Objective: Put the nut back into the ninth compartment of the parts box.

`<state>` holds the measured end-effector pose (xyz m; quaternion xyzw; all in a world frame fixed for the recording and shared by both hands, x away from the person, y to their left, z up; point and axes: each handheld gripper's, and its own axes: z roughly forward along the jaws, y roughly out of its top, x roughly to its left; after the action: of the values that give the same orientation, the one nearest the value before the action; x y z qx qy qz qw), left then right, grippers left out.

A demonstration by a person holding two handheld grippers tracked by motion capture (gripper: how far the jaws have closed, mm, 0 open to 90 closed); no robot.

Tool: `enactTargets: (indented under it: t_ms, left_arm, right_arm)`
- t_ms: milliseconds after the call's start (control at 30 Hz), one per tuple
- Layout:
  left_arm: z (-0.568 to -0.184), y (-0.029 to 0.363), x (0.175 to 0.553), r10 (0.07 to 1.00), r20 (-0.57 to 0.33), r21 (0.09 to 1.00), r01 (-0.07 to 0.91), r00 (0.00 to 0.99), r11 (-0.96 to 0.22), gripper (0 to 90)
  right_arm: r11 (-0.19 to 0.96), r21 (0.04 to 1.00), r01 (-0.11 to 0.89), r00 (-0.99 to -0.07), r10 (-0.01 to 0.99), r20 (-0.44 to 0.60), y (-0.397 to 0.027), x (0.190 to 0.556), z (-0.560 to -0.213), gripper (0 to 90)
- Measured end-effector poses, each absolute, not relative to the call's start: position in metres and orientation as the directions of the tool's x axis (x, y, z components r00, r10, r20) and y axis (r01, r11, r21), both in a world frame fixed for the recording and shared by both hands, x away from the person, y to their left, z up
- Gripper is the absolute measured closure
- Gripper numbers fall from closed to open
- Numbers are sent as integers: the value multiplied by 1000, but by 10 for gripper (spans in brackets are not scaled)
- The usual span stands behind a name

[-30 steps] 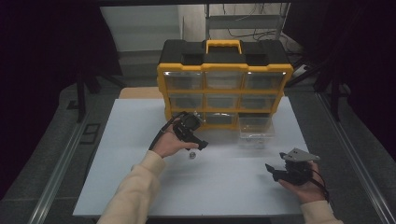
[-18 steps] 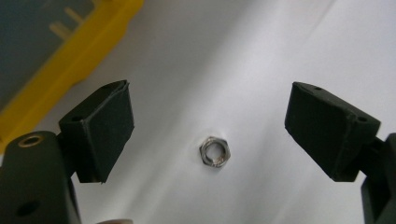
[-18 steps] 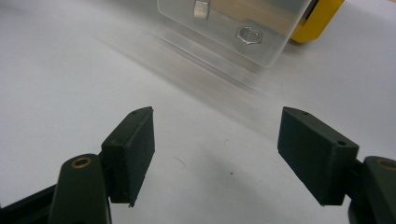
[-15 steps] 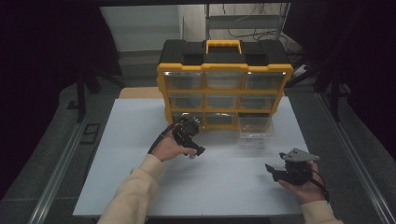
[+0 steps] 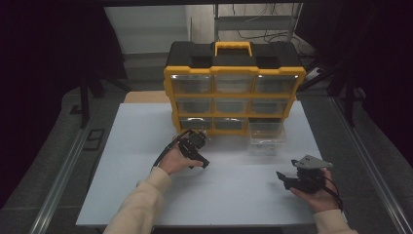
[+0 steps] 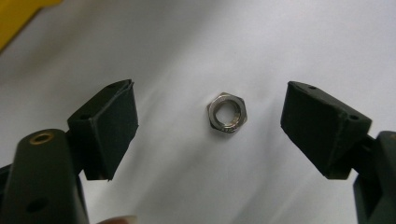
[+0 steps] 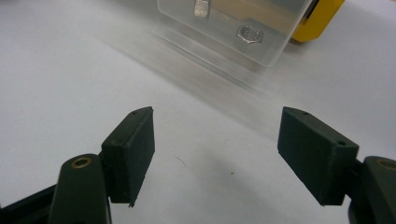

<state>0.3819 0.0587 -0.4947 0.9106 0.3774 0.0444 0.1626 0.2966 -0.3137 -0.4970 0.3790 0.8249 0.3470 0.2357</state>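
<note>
At the far edge of our worktop (image 5: pixel 136 161) stands the yellow organizer (image 5: pixel 234 90), with a clear drawer (image 5: pixel 265 134) pulled out beside it. Our right gripper (image 5: pixel 287 179) rests wide open, empty. Our left gripper (image 5: pixel 195 146) hovers released around the steel nut (image 6: pixel 227 112): small, hard, slippery, best pinched across opposite flats.

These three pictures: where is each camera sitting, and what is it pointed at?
High view: above the person's side, looking down at the white table, yellow organizer, both forearms.
Left gripper view: rides the left gripper, looking down between open jaws at a hex nut.
Right gripper view: rides the right gripper, facing the clear drawer holding a nut.
Shared: the high view also shows that drawer and both grippers.
</note>
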Motion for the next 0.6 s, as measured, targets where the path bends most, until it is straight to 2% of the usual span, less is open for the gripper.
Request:
enactTargets:
  t_ms: [600]
  left_arm:
    - [-504, 53, 380, 734, -25, 299, 706, 679, -642, 309]
  right_arm:
    - [474, 750, 462, -602, 788, -128, -313, 297, -497, 284]
